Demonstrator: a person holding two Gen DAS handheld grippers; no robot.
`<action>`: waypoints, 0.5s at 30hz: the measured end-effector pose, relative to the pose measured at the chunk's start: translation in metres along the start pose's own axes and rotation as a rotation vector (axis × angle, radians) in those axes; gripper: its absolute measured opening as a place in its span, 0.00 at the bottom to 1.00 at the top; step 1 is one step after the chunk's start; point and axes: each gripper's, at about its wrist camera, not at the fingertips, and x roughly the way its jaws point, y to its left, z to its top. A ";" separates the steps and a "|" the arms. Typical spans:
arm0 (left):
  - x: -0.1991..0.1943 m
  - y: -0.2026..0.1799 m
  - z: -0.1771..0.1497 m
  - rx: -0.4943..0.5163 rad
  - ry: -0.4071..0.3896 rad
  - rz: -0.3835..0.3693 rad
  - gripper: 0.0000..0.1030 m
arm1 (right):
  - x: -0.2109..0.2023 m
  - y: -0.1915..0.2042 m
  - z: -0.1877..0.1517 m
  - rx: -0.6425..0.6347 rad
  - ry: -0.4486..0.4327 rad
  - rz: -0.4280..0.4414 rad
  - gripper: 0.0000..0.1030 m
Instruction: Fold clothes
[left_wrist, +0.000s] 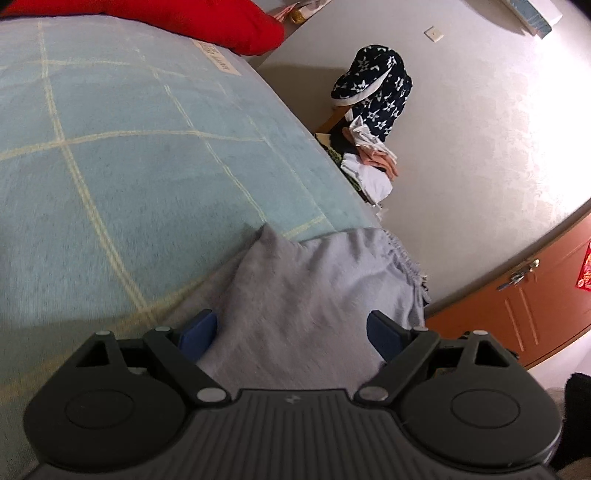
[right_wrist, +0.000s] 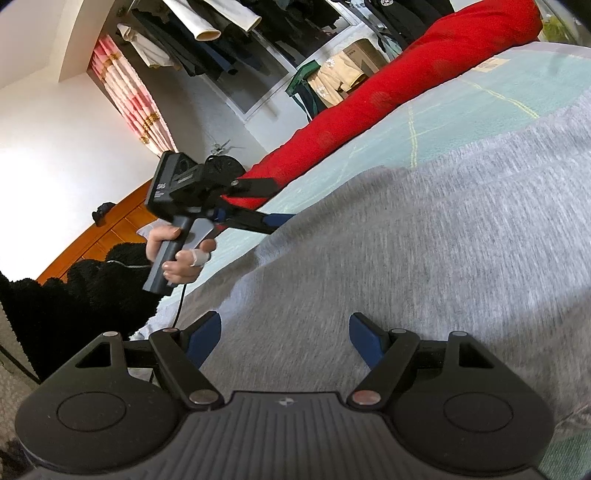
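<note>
Blue checked bedspread (left_wrist: 122, 147) under grey garment (right_wrist: 424, 258); left gripper (left_wrist: 291, 332), right gripper (right_wrist: 286, 339) fingers spread wide, empty.

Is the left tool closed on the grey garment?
No, the left tool stands wide open above the grey garment, its pads not pressing the cloth.

Edges and blur swallow plenty here
The grey garment (right_wrist: 424, 258) runs off the right edge, its weave motion-smeared; the label (left_wrist: 217, 56) on the bed blanket (left_wrist: 110, 147) stays unreadable.
</note>
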 end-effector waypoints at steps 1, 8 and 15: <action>-0.002 -0.002 -0.003 0.013 0.002 -0.009 0.86 | 0.000 0.000 0.000 0.001 0.000 0.002 0.78; 0.012 -0.005 0.001 0.105 0.028 0.039 0.86 | 0.002 -0.002 0.002 0.001 0.000 0.006 0.79; 0.050 0.025 0.036 -0.026 0.063 -0.208 0.89 | 0.002 -0.002 0.001 -0.002 0.000 0.009 0.80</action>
